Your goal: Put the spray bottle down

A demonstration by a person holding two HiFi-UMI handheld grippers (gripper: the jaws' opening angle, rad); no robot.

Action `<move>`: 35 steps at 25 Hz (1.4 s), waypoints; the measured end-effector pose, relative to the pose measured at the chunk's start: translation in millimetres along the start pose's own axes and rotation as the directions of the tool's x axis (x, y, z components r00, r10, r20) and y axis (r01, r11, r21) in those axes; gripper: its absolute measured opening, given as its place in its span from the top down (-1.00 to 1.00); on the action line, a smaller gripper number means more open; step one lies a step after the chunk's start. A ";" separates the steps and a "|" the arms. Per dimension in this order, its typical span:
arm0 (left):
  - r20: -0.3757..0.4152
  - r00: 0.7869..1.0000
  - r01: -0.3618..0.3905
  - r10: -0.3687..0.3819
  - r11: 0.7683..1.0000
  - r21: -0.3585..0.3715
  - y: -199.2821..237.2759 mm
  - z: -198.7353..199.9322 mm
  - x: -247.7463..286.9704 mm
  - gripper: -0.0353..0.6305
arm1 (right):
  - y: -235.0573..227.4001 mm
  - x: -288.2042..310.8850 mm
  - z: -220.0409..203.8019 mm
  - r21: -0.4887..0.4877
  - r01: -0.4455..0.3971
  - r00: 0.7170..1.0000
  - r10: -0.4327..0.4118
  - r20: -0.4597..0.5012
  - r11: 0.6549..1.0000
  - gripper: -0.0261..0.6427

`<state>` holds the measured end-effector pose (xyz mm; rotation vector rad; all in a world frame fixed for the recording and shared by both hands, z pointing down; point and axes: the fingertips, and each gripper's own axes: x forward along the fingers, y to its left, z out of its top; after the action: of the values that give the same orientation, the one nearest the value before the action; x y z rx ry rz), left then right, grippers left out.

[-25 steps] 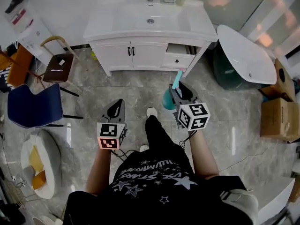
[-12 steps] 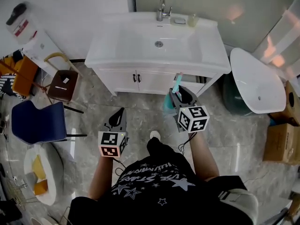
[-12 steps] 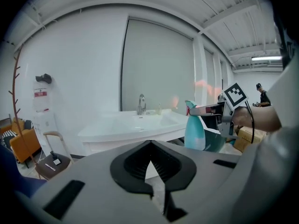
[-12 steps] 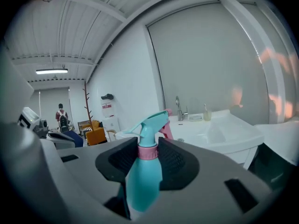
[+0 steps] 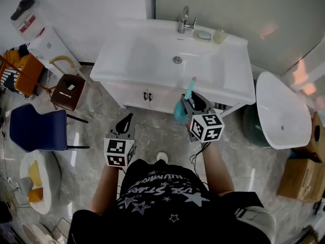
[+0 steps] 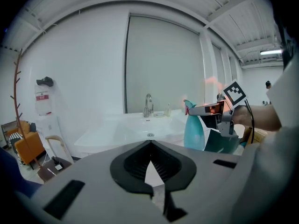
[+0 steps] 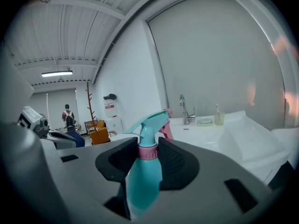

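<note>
In front of the white vanity counter [image 5: 118, 65], the person holds the right gripper [image 5: 191, 102] clamped on the teal spray bottle [image 5: 180, 112]. Its jaws hold the neck at the pink collar, and the bottle hangs upright in the air, short of the counter's front edge. The left gripper [image 5: 127, 123] sits lower and off to the side, empty, its jaws drawn together as far as I can make out. I'd call this the carrying stage, with nothing set down yet. Next the bottle wants bringing over a bare stretch of counter, lowering until its base sits flat, and only then releasing.
</note>
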<state>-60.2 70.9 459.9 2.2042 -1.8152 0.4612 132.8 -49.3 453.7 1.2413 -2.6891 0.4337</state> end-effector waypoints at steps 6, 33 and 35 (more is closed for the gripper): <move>-0.013 1.000 -0.010 0.010 1.000 0.008 10.0 5.7 12.5 0.85 | 0.0 19.5 8.6 -0.010 -0.031 1.000 0.031 -0.003 0.999 0.48; 0.011 0.989 0.146 -0.147 0.989 0.031 169.4 98.0 261.0 0.85 | -70.1 269.5 87.6 -0.060 0.069 0.997 -0.070 -0.018 0.996 0.48; 0.009 0.988 0.155 -0.156 0.987 0.037 182.5 107.9 279.9 0.85 | -75.5 293.3 94.2 -0.065 0.075 0.997 -0.077 -0.022 0.995 0.48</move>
<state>-181.3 -258.6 469.3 2.3548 -1.6359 0.4527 -0.7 -337.0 453.3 1.3069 -2.6038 0.3478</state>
